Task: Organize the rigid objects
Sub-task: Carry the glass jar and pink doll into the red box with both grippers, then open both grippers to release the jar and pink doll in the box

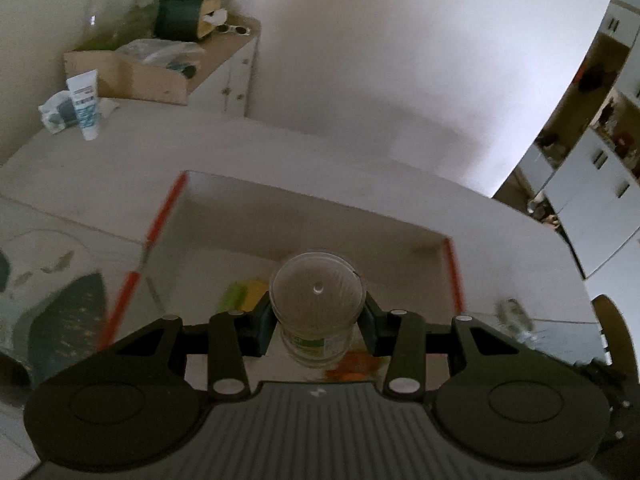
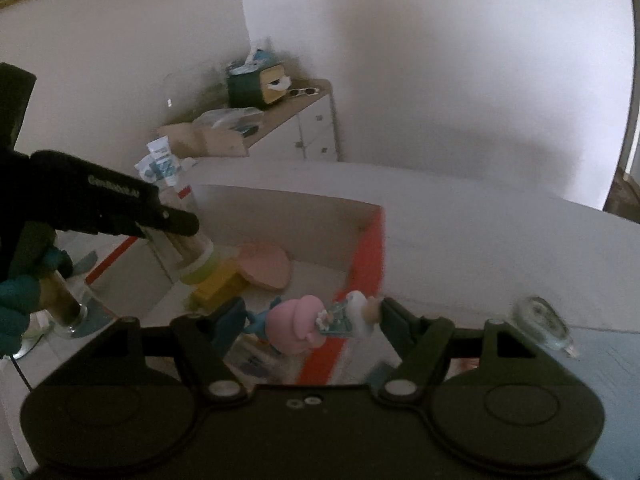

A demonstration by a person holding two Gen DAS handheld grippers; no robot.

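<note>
Beside the box (image 2: 366, 240), a glass bottle (image 2: 542, 322) lies on the table (image 2: 480, 248).

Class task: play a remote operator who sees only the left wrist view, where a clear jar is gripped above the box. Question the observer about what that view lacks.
Operator: Is my right gripper holding anything?
Observer: Yes, the right gripper holds a pink figurine.
Operator: Where is it?
Observer: At the red-edged box's near right corner.
Operator: Anything else in the box?
Observer: A pink heart-shaped piece lies near the back wall.
</note>
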